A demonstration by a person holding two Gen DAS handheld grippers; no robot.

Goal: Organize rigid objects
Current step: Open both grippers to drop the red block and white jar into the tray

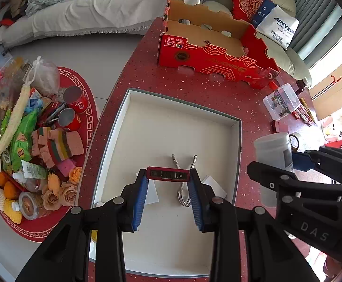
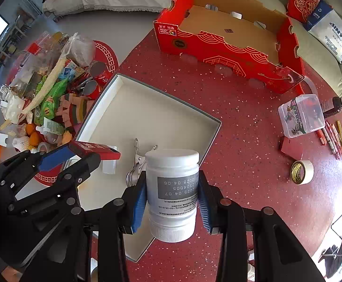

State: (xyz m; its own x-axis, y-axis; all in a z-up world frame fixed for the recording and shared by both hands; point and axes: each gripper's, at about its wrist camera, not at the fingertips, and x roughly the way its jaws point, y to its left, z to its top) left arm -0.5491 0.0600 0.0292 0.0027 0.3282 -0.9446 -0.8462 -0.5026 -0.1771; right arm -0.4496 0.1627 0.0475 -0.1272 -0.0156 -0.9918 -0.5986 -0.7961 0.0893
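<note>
A: Left gripper, quick. What's it got?

B: Jaws narrowed onto a small red box, blue pads pressing both ends. Held over the white tray, lower centre of the left wrist view. Print on the box is too blurred to read.

A: In the tray?

B: Metal nail clippers lying on the tray floor just behind the box, plus a bit of white paper to the right.

A: Right gripper?

B: Clamped on a white plastic bottle, held upside down, ribbed cap toward the camera. Grey label reads inverted: "2025.04.07", "2504005", "2028.04.06". Lower centre of the right wrist view, over the tray's near right edge and the red speckled table.

A: Other writing?

B: Red cardboard crate, top centre, "frutas", "Chile" and Chinese characters on its left end. White-and-blue bag, upper right, reads "SINYE..." and is cut off. Left gripper body shows "DAS" in the left wrist view.

A: Loose stuff on the table?

B: Clear plastic case at right, pens beside it, tape roll lower right, dark brown bottle near the edge.
</note>
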